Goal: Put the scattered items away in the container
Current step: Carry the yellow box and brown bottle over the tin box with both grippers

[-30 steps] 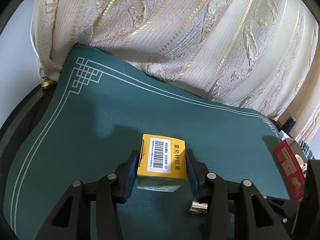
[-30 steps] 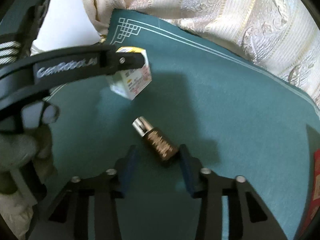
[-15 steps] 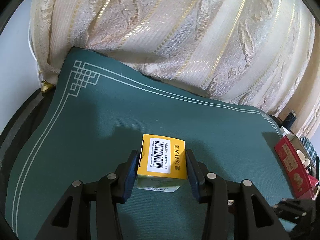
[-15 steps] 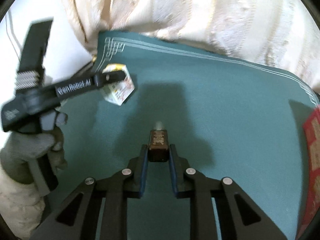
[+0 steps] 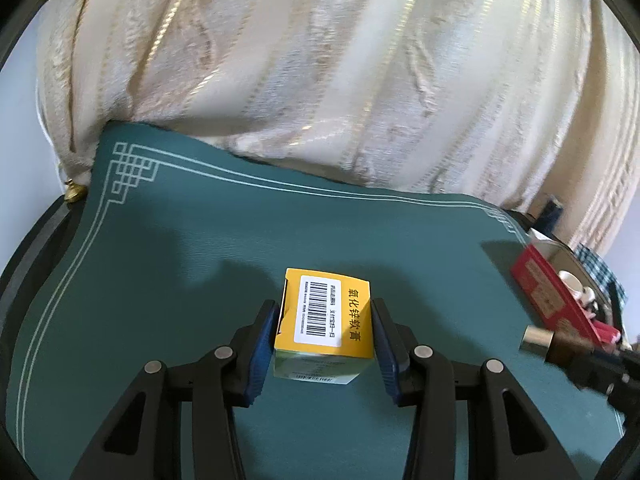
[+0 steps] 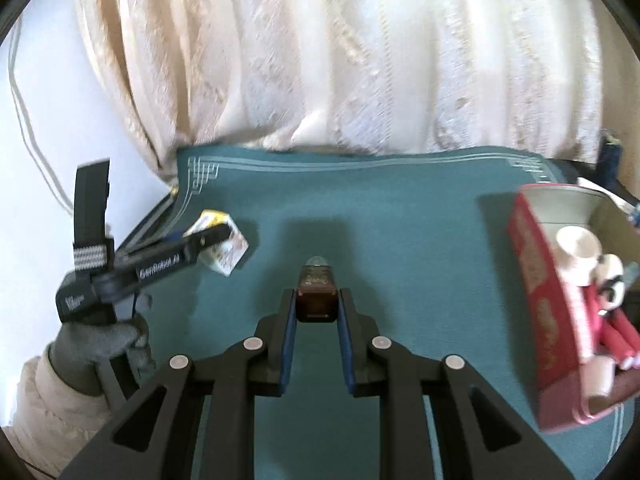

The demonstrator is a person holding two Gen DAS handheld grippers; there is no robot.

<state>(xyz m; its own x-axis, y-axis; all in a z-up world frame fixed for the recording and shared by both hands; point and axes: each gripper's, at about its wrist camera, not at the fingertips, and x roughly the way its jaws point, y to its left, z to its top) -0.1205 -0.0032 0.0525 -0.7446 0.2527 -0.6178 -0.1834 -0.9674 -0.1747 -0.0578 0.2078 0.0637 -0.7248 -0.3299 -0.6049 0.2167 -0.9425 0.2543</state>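
One yellow barcoded box [image 5: 326, 316] clamped in my left jaws | one brown silver-capped bottle [image 6: 317, 292] clamped in my right jaws | one red container [image 6: 536, 280]

Cream striped curtain [image 5: 320, 80] hangs behind a green-clothed table [image 5: 200, 240].

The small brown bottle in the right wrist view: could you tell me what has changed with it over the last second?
The right gripper has closed on the brown bottle, which lay loose on the green mat, and lifted it towards the red box. The left gripper holds the yellow carton as before.
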